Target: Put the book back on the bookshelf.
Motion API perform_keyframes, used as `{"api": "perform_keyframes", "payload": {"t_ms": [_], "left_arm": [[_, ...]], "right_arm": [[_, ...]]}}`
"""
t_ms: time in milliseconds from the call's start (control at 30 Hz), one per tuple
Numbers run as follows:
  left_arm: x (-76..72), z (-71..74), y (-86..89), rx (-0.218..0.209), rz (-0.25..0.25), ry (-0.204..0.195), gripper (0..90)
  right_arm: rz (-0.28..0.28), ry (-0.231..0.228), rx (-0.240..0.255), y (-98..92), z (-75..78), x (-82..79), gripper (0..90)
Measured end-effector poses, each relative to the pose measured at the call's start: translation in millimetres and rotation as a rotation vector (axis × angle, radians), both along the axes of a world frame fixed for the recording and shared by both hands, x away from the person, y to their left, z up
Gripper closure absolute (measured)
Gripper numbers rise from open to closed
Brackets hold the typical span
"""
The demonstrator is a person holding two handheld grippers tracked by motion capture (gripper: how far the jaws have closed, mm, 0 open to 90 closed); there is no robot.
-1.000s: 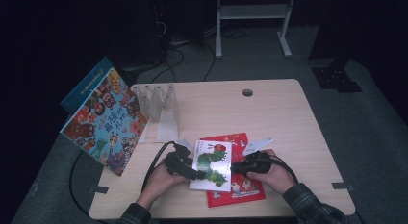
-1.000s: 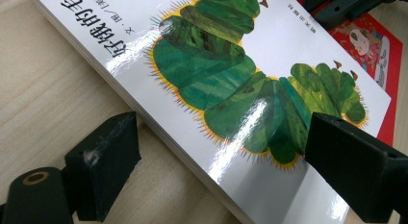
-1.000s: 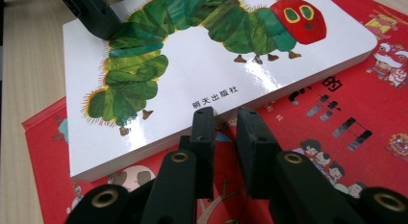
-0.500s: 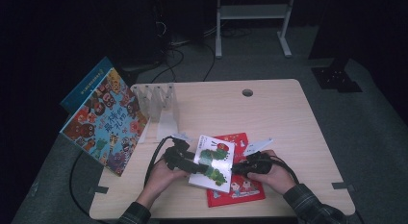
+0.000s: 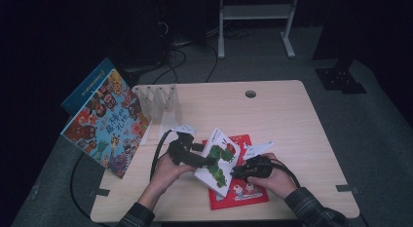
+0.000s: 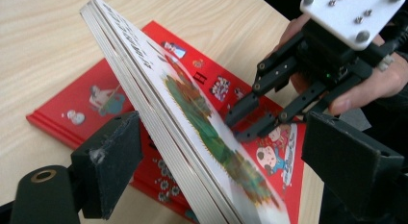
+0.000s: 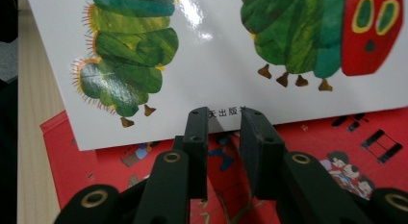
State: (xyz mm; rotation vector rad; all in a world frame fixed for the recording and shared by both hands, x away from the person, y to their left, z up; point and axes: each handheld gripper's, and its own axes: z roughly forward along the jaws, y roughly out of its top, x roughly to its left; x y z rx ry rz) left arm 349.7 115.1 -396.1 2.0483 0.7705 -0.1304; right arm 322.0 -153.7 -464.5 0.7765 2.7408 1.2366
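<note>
A white picture book with a green caterpillar (image 5: pixel 220 158) stands tilted over a red book (image 5: pixel 243 194) that lies flat on the table. My left gripper (image 5: pixel 209 161) is open wide around the white book's (image 6: pixel 192 113) raised edge; the book leans on one pad (image 6: pixel 115 156) and the other pad (image 6: pixel 351 171) stands clear of it. My right gripper (image 5: pixel 237 171) sits at the book's lower edge (image 7: pixel 216 65). Its jaws have just been opening and are a little apart, with nothing between them. Its fingertips (image 6: pixel 239 128) rest against the cover, above the red book (image 7: pixel 337 152).
A large colourful picture book (image 5: pixel 104 122) leans at the table's left edge beside a clear plastic rack (image 5: pixel 156 103). The table (image 5: pixel 282 120) has a cable hole (image 5: pixel 250 94) at the back. Cables trail off the left side, and a white stand (image 5: pixel 253 12) is on the floor behind.
My left gripper has risen and the white book has tipped up from flat on the red book to a steep tilt. The right gripper has stayed in place.
</note>
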Motion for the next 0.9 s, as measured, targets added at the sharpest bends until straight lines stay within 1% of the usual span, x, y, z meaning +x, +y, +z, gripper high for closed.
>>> {"api": "perform_keyframes", "payload": {"t_ms": [133, 167, 333, 400, 500, 600, 633, 667, 700, 733, 767, 833, 900], "left_arm": [[1.0, 3.5, -2.5, -0.001, -0.008, -0.01, 13.2], [1.8, 4.6, -3.3, -0.007, -0.011, -0.016, 13.2], [2.0, 6.2, -3.4, -0.012, -0.009, -0.014, 13.7], [0.8, 8.5, -4.0, -0.024, -0.016, -0.012, 13.8], [-0.4, 10.2, -4.9, -0.03, -0.024, -0.02, 14.1], [-3.5, 13.0, -6.6, -0.038, -0.037, -0.026, 14.1], [-4.0, 13.1, -7.1, -0.041, -0.042, -0.022, 14.1], [-4.0, 13.1, -7.1, -0.041, -0.042, -0.022, 14.3], [-5.1, 10.8, -10.3, -0.033, -0.073, 0.002, 15.8], [-6.4, 9.1, -13.0, -0.02, -0.085, 0.0, 15.8], [-6.4, 9.1, -13.0, -0.02, -0.085, 0.0, 15.8], [-8.6, 7.3, -17.7, 0.0, -0.091, -0.007, 15.8], [-8.5, 8.4, -18.0, -0.002, -0.095, -0.004, 15.8]], "right_arm": [[-0.001, -0.004, 0.001, 3.3, -0.2, -1.3, 71.9], [-0.004, 0.001, 0.001, 4.0, -0.1, -1.7, 71.9], [-0.004, -0.011, 0.003, 7.2, 0.0, -2.6, 71.9], [-0.006, -0.012, 0.01, 9.2, 0.7, -3.6, 71.9], [-0.004, -0.02, 0.015, 11.1, 2.1, -4.2, 71.9], [0.002, -0.024, 0.014, 12.0, 2.1, -4.7, 71.6], [0.003, -0.023, 0.013, 12.0, 2.3, -4.9, 71.5], [0.004, -0.021, 0.011, 11.8, 2.5, -5.0, 71.6], [0.005, -0.02, 0.01, 11.4, 2.6, -5.0, 71.6], [0.008, -0.019, 0.009, 10.8, 2.7, -4.9, 71.6], [0.008, -0.019, 0.009, 10.8, 2.7, -4.9, 71.6], [0.012, -0.022, 0.006, 10.2, 2.8, -4.9, 71.5], [0.013, -0.024, 0.004, 10.1, 2.8, -5.2, 71.3]]}}
